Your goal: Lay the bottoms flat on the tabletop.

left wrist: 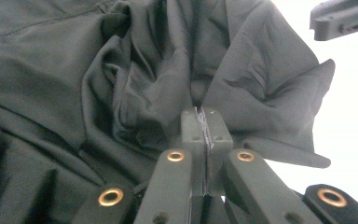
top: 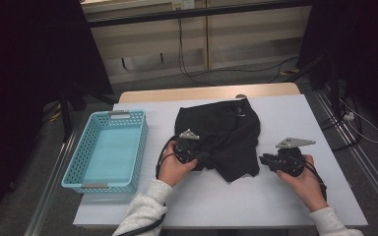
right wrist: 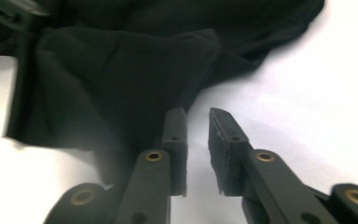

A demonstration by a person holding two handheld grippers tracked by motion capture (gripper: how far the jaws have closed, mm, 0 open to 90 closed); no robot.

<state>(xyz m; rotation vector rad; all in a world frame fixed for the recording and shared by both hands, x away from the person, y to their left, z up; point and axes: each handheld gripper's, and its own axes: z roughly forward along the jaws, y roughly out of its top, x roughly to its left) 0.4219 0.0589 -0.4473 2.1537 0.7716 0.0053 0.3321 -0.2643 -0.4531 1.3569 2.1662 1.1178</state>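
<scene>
Black garment [top: 221, 137] lies crumpled mid-table, judged to be in the middle of folding, with the blue basket [top: 74, 169] parked well to the outer side of the left gripper [top: 189, 152], likely as the drop-off. Left gripper sits at the garment's near-left edge, jaws fully closed, pinching a thin fold of the cloth [left wrist: 200, 116] between the pads; the fabric bunches up right ahead of its tips, so it looks to be anchoring or dragging that edge. Right gripper [top: 268, 161] sits just beside the garment's right hem, jaws parted a little, nothing between them. In the right gripper view the gap [right wrist: 198, 135] shows bare white table [right wrist: 307, 93], cloth just off its left jaw, no clear contact. Probably lining up for the next pinch on that hem.
</scene>
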